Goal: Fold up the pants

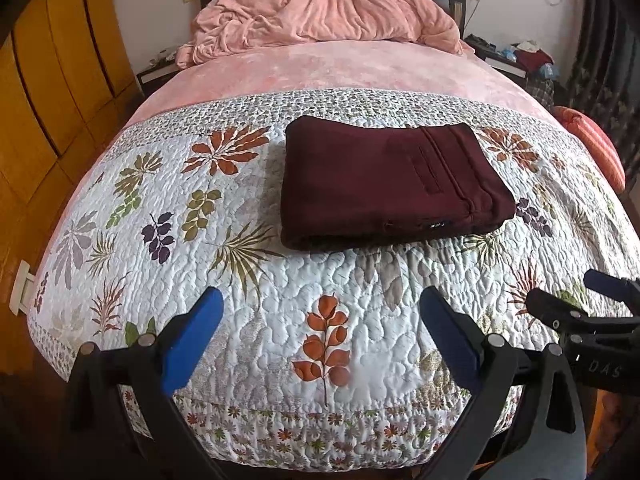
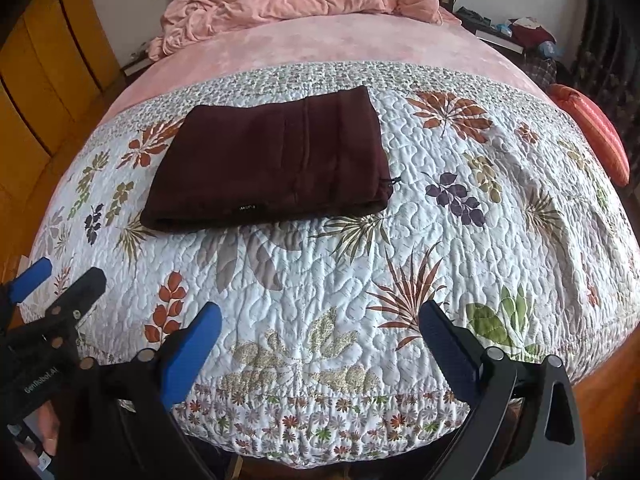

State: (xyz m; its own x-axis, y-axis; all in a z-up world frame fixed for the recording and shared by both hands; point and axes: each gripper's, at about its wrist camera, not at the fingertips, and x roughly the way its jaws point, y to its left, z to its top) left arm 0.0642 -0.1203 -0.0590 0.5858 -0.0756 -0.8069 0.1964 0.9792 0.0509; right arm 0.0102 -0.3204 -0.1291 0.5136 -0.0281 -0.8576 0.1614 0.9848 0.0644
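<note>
Folded maroon pants (image 1: 390,184) on quilt (image 1: 280,300) w/ left hand-held gripper (image 1: 320,312) spread wide (holding nothing).

A leaf-print quilt (image 1: 248,280) covers the bed's foot — beyond it a crumpled pink blanket (image 1: 320,8), wooden wardrobe (image 1: 52,92) alongside

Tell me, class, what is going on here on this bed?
A person holds a gripper in each hand above a floral quilt. The dark red pants lie on it, already folded into a compact rectangle. The left gripper and right gripper are both open, drawn back from the pants and touching nothing. The folding looks finished.
</note>
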